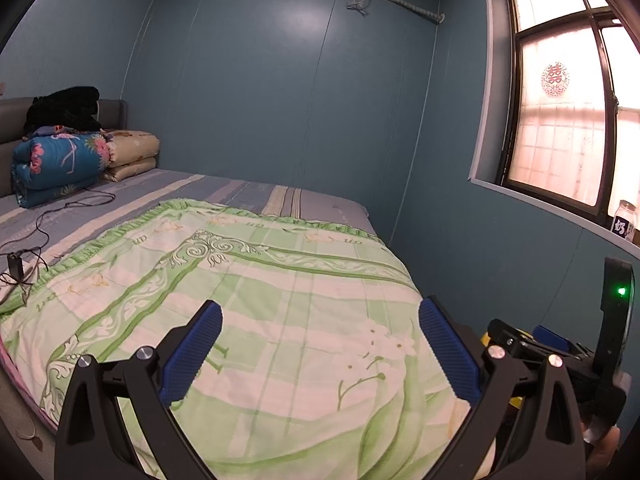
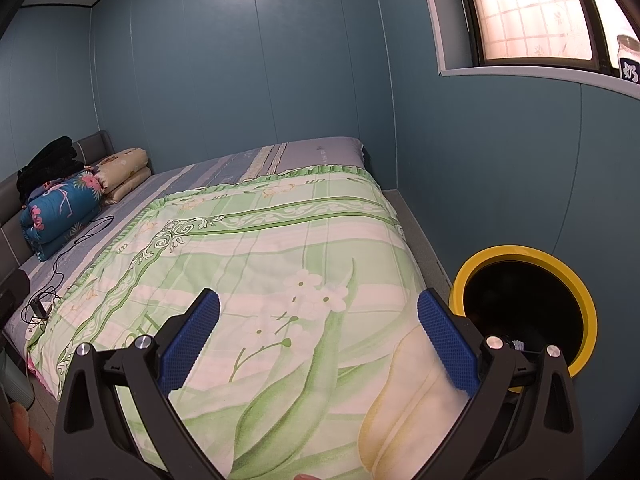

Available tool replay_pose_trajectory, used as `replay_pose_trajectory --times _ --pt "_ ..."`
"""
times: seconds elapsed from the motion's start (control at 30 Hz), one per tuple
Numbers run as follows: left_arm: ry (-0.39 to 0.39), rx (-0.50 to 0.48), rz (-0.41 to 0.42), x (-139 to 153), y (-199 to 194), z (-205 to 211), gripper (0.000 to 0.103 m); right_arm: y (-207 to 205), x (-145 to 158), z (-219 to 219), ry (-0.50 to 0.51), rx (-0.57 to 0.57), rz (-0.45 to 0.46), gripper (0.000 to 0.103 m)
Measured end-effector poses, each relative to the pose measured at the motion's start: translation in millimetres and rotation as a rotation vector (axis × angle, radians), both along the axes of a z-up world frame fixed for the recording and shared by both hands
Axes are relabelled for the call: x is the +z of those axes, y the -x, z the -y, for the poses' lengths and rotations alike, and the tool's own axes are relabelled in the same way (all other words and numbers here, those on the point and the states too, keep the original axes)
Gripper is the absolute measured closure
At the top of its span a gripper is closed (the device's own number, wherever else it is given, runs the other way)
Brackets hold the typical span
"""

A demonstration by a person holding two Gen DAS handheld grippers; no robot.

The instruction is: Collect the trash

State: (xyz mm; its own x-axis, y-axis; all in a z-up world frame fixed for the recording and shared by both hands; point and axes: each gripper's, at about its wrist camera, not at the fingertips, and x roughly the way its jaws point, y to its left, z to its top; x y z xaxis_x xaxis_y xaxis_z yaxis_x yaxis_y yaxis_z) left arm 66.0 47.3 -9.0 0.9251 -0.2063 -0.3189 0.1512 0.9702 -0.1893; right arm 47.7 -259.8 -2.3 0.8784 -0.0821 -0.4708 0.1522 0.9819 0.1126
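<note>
A yellow-rimmed trash bin point(image 2: 588, 300) with a dark inside stands on the floor between the bed and the blue wall, at the right of the right wrist view. A small whitish scrap shows deep inside it. My right gripper point(image 2: 318, 312) is open and empty above the green floral bedspread point(image 2: 280, 248), its right finger next to the bin's rim. My left gripper point(image 1: 320, 322) is open and empty above the same bedspread point(image 1: 260, 280). The right gripper's body point(image 1: 560, 352) shows at the lower right of the left wrist view. No loose trash shows on the bed.
Folded quilts point(image 1: 60, 164) and a black garment point(image 1: 64, 108) are stacked at the headboard. A black cable and charger point(image 1: 18, 266) lie on the sheet at the left. A jar point(image 1: 624, 220) stands on the window sill. The blue wall runs close along the bed's right side.
</note>
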Motion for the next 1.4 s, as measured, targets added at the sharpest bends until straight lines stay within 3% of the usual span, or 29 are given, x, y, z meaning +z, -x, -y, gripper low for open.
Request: replay_pose_trajectory --times 0.2,1.4 --pt "-0.037 0.031 0.034 2.3 1.4 -0.1 0.008 1.7 -1.9 -2.2 -0.002 -0.003 -0.002 0.008" --pt "-0.007 0.029 -0.013 -1.4 -6.1 -7.5 0.008 -1.1 -4.3 -3.1 -0.006 -0.004 -0.017 0.008"
